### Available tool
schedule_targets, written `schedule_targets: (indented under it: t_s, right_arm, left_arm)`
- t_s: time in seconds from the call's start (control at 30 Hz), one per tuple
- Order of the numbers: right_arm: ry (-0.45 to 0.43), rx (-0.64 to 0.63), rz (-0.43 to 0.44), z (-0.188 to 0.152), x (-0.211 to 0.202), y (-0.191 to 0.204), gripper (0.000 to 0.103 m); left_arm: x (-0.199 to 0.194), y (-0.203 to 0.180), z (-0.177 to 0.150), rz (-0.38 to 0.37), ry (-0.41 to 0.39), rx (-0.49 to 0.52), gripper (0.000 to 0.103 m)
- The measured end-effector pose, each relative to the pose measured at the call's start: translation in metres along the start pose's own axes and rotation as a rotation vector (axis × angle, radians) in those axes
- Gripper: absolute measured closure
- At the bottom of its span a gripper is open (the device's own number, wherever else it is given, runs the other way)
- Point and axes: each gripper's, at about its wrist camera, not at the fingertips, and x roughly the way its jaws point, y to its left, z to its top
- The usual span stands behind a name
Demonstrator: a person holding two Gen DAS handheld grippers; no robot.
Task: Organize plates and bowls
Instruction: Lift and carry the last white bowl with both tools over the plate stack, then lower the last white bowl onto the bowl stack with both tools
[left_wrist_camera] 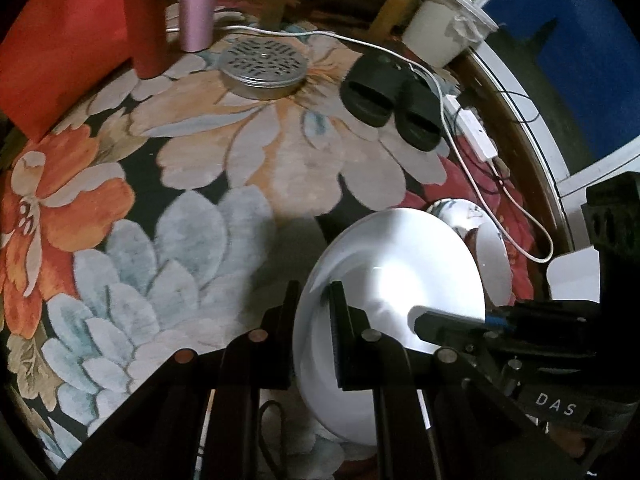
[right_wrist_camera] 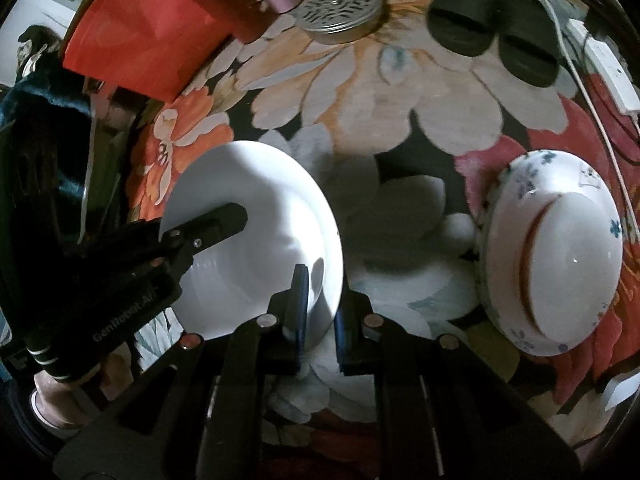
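Your left gripper (left_wrist_camera: 314, 312) is clamped on the near left rim of one plain white glazed plate (left_wrist_camera: 394, 280); your right gripper (right_wrist_camera: 320, 300) is clamped on the opposite rim of that same plate; both sets of jaws stand nearly closed with only the rim between them, and you hold the plate tilted above the flower-patterned carpet (left_wrist_camera: 200, 184), its hollow empty. Just beyond it, to your right, one stack rests on the carpet: a white bowl with small blue flower prints (right_wrist_camera: 516, 184) lies upside down, with a plain white dish (right_wrist_camera: 576, 264) upside down on its back; whether more pieces lie under it you cannot tell. Further off you have one round perforated metal tin (left_wrist_camera: 264, 66), closed by its lid; two black slip-on sandals (left_wrist_camera: 394, 98) side by side; one white cable (left_wrist_camera: 472, 160) and one white power strip (left_wrist_camera: 478, 130). Farthest stand one pink bottle (left_wrist_camera: 196, 4), one red cylinder (left_wrist_camera: 146, 20) and one white lidded tub (left_wrist_camera: 444, 20), contents hidden.
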Motion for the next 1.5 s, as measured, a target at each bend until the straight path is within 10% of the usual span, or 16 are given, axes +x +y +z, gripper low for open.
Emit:
schedule_targets:
  t_s: [1.5]
  right_arm:
    - [-0.137, 0.259, -0.125, -0.029, -0.075, -0.160, 0.091]
  left_arm:
    - [0.086, -0.178, 0.033, -0.122, 0.077, 0.188, 0.089]
